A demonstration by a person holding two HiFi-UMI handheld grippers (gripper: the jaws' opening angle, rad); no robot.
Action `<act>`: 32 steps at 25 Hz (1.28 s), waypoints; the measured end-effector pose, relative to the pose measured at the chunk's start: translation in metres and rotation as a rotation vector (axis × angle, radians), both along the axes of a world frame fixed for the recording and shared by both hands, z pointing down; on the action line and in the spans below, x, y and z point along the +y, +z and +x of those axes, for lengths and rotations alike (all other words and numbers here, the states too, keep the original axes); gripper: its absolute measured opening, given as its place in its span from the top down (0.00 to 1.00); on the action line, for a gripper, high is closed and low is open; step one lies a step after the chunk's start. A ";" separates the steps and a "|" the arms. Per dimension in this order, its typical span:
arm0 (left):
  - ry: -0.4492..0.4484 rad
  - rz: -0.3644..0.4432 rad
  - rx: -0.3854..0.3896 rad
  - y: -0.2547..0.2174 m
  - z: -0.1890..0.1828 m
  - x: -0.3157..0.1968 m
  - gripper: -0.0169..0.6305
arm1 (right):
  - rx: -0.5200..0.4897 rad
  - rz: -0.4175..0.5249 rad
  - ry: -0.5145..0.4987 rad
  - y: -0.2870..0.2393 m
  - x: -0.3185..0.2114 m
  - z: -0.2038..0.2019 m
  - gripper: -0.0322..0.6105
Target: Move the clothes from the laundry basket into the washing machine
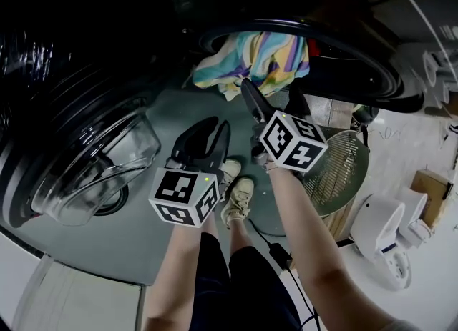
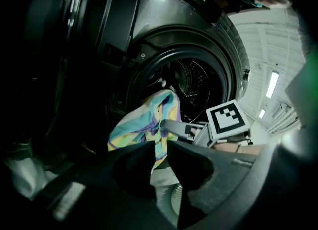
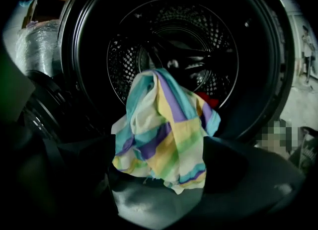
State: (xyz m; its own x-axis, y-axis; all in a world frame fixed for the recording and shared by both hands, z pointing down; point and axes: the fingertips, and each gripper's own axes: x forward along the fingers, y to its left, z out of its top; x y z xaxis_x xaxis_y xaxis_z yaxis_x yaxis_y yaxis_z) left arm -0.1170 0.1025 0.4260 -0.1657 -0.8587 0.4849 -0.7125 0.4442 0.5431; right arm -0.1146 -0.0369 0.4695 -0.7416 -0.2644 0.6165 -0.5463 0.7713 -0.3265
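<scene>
Loading is in hand: the right gripper [image 3: 159, 177] clamps the striped cloth [image 3: 164, 129] at the mouth of the drum [image 3: 198, 40], upper centre in the head view, while the left gripper [image 2: 159, 149] is narrowly parted and empty, so next probably comes a deeper push, then release.

Right gripper [image 1: 245, 85] meeting striped cloth [image 1: 257, 54] at washing machine [image 1: 372, 72] mouth, left gripper [image 1: 217, 126] below, glass door [image 1: 93, 169] open at left

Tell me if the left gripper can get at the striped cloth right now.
Probably yes. The left gripper is empty and points straight at the cloth hanging from the washer's mouth, with nothing between them. The right gripper holds it.
</scene>
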 end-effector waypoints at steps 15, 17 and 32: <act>-0.026 0.022 -0.004 0.010 0.009 0.003 0.95 | 0.115 -0.205 0.006 0.062 -0.005 -0.026 0.72; -0.033 0.035 -0.002 0.007 0.010 0.000 0.96 | 0.060 -0.138 -0.039 0.039 -0.004 -0.023 0.77; -0.028 0.094 0.003 -0.019 0.019 -0.013 0.96 | -0.222 0.288 -0.011 -0.103 -0.086 -0.073 0.78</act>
State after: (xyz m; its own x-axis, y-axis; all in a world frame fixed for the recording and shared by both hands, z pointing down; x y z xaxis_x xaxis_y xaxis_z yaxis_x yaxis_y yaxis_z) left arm -0.0980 0.0894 0.4075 -0.1891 -0.8954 0.4031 -0.6985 0.4112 0.5857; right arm -0.1880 -0.1224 0.3666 -0.8526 -0.3953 0.3419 -0.4781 0.8541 -0.2048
